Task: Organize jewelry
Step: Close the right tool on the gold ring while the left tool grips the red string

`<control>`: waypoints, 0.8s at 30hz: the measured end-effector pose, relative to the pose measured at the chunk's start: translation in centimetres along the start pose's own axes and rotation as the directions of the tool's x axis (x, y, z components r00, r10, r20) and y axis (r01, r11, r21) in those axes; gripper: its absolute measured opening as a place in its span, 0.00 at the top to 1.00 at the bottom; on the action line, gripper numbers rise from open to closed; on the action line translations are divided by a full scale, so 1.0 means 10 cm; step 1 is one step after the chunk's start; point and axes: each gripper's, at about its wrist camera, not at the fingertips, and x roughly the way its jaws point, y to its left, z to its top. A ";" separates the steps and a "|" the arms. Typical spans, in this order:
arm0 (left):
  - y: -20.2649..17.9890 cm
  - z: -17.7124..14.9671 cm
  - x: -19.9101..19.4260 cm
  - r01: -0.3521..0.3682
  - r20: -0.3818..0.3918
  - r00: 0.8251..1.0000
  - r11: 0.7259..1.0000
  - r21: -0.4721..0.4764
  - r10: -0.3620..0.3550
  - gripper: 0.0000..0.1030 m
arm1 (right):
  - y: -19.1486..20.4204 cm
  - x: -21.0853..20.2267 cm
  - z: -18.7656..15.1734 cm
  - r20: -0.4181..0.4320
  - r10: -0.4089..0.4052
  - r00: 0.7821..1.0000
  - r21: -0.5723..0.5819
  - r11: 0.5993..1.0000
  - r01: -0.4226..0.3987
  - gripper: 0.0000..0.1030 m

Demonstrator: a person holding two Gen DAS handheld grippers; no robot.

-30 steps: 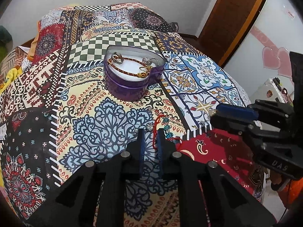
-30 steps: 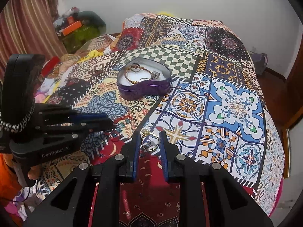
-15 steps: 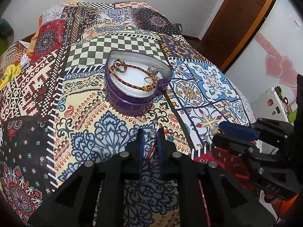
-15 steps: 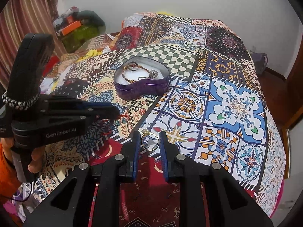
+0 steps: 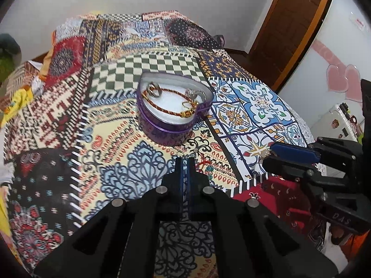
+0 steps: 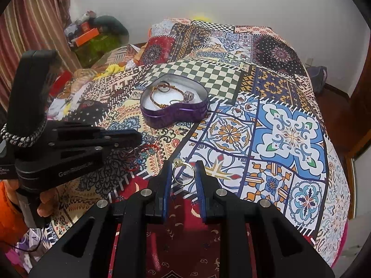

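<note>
- Since a second ago the left gripper (image 5: pixel 184 162) has been drawn shut: its blue pads, then parted around the red cord bracelet (image 6: pixel 148 149), are now seen pressed almost together, low over the bedspread (image 5: pixel 116 139).
- In the same span the heart-shaped purple tin (image 5: pixel 172 113) has come to sit lower in the left wrist view, so the gripper seems to have been tipped or eased slightly forward.
- The bracelet lies on the bedspread just at the left fingertips; from the right wrist view the cord is seen looping out from under them. Whether a strand is actually pinched cannot be told — the tips hide it.
- By this closing the pick-up of the bracelet appears to have been started; a lift toward the tin would be the step expected next, if the cord has been caught.
- The right gripper (image 6: pixel 184 173) has not been changed: its jaws are held narrowly apart, with the gold ring (image 6: pixel 183 172) clamped between the pads, clear of the bedspread.
- The tin stands open beyond both grippers, near the bracelet but apart from it; a braided bracelet and other small pieces are already laid in it.
- Two pieces — the ring and the red bracelet — are judged still to be placed.
</note>
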 end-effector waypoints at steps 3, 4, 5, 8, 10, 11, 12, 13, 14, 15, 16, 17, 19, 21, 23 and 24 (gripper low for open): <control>-0.01 0.03 -0.07 -0.003 0.005 1.000 1.000 0.018 0.003 0.99 | 0.01 -0.01 0.01 0.004 0.000 1.000 0.002 1.000 0.000 0.83; -0.01 0.04 -0.09 -0.004 0.006 1.000 1.000 0.021 0.004 0.99 | 0.01 -0.01 0.01 0.006 0.000 1.000 0.002 1.000 0.000 0.83; -0.02 0.06 -0.09 -0.004 0.005 1.000 1.000 0.022 0.004 0.98 | 0.01 -0.02 0.01 0.007 0.000 1.000 0.002 1.000 0.000 0.83; -0.04 0.10 -0.05 -0.001 -0.002 1.000 1.000 0.021 0.001 0.92 | 0.01 -0.01 0.01 0.004 0.005 1.000 0.005 1.000 -0.006 0.83; -0.04 0.13 -0.01 -0.003 -0.004 1.000 1.000 0.012 0.003 0.89 | 0.02 -0.01 0.01 0.003 0.004 1.000 0.004 1.000 -0.004 0.83; -0.04 0.15 0.02 0.003 -0.007 1.000 1.000 0.003 -0.003 0.88 | 0.02 -0.01 0.01 0.003 0.004 1.000 0.005 1.000 -0.004 0.83; -0.04 0.15 0.04 0.008 -0.010 1.000 1.000 -0.003 -0.008 0.88 | 0.02 -0.01 0.00 0.003 0.005 1.000 0.005 1.000 -0.005 0.83; -0.04 0.16 0.07 0.012 -0.015 1.000 1.000 -0.010 -0.012 0.88 | 0.02 -0.01 0.00 0.003 0.005 1.000 0.005 1.000 -0.005 0.83; -0.04 0.17 0.10 0.017 -0.021 1.000 1.000 -0.014 -0.017 0.88 | 0.02 -0.01 0.00 0.003 0.003 1.000 0.005 1.000 -0.003 0.83; -0.04 0.17 0.13 0.023 -0.025 0.999 1.000 -0.016 -0.024 0.88 | 0.01 -0.02 0.00 0.003 0.002 1.000 0.005 1.000 -0.002 0.83; -0.05 0.16 0.15 0.029 -0.031 0.999 0.999 -0.013 -0.030 0.88 | 0.01 -0.02 0.00 0.003 0.001 1.000 0.005 1.000 -0.001 0.83; -0.07 0.16 0.17 0.027 -0.033 0.999 1.000 -0.008 -0.027 0.88 | 0.00 -0.02 0.00 0.003 0.000 1.000 0.007 1.000 0.000 0.83; -0.10 0.14 0.21 0.012 -0.038 0.999 1.000 0.007 -0.011 0.88 | -0.03 -0.02 -0.01 0.002 -0.001 1.000 0.014 1.000 0.001 0.83; -0.10 0.14 0.26 0.008 -0.050 0.999 1.000 0.009 -0.007 0.88 | -0.05 -0.02 -0.01 0.000 -0.003 1.000 0.019 1.000 0.003 0.83; -0.08 0.12 0.29 0.007 -0.056 0.998 1.000 0.001 -0.007 0.88 | -0.07 -0.01 -0.02 -0.001 -0.004 1.000 0.023 1.000 0.004 0.83; -0.07 0.12 0.30 0.004 -0.053 0.999 1.000 -0.003 -0.004 0.91 | -0.07 0.00 -0.02 -0.001 -0.004 1.000 0.024 1.000 0.004 0.83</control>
